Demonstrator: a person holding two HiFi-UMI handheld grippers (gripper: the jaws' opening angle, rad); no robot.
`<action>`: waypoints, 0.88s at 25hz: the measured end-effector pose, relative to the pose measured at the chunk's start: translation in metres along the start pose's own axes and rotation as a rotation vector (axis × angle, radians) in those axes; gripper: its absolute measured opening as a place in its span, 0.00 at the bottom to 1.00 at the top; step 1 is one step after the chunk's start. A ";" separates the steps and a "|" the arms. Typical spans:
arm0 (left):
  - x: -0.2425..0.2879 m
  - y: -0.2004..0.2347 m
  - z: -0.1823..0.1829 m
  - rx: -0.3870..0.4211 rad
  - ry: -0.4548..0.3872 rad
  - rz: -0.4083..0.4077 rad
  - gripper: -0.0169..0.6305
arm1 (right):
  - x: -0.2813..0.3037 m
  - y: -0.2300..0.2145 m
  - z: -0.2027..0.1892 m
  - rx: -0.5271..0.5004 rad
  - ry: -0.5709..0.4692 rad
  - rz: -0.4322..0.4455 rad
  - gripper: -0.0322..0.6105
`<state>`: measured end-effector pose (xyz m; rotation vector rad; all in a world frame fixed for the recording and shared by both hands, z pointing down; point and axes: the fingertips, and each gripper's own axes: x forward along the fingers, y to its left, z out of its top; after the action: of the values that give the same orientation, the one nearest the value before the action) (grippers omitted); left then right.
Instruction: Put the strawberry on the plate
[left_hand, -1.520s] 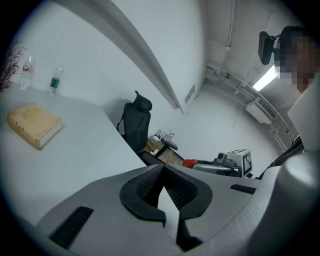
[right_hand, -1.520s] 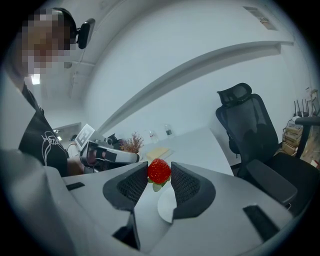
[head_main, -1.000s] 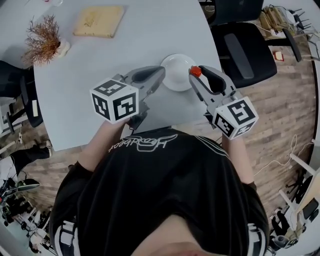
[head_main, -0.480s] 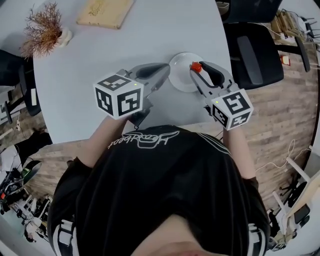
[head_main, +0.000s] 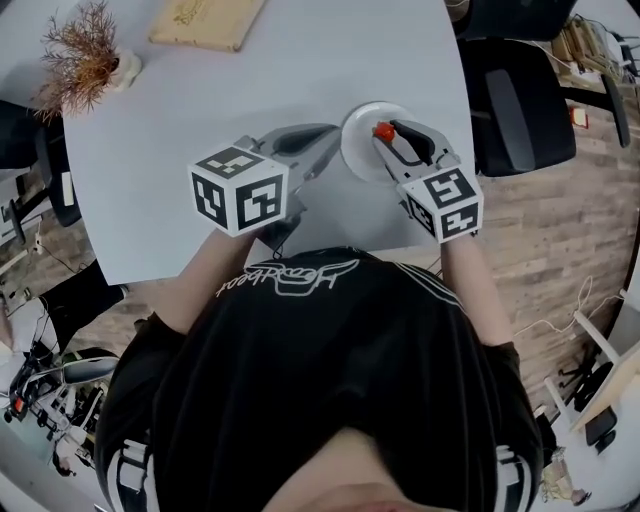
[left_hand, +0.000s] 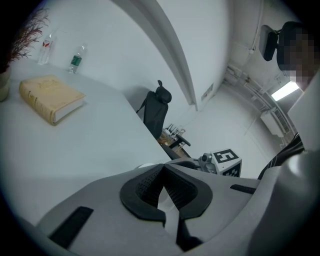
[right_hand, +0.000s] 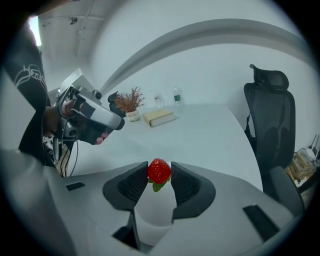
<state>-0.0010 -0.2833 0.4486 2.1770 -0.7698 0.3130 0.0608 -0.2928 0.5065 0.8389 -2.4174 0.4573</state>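
Right hand-held gripper (right_hand: 159, 174) is clenched on the strawberry (right_hand: 159, 170): red berry pinched btwn the two dark pads near their tips, green leaves hanging below. In head view it points down and fwd over the plate (head_main: 356, 152), so the strawberry sits above the plate's right part; can't tell if it touches the plate. Left hand-held gripper (left_hand: 163, 168) is closed w/ nothing in it, pad tips meeting, just left of the plate over the worktop (head_main: 250, 90). Plate is white and round, near the worktop's front-right edge. Further out: a tan book (head_main: 205, 20) at the far side, a dried plant (head_main: 82, 62) at far left, and two bottles (left_hand: 75, 59) beyond the book in left gripper view. A black office chair (head_main: 515, 100) stands off the worktop's right side, on wood floor (head_main: 590, 230).
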 end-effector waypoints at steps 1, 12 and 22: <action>0.000 0.001 0.000 -0.002 0.000 0.001 0.04 | 0.004 0.001 -0.002 -0.014 0.015 0.001 0.26; 0.003 0.007 -0.005 -0.011 0.007 -0.011 0.04 | 0.027 0.004 -0.021 -0.097 0.125 -0.003 0.26; 0.006 0.008 -0.008 -0.017 0.012 -0.012 0.04 | 0.035 0.005 -0.028 -0.134 0.159 -0.006 0.26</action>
<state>-0.0014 -0.2843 0.4611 2.1608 -0.7503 0.3116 0.0451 -0.2924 0.5489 0.7239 -2.2706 0.3422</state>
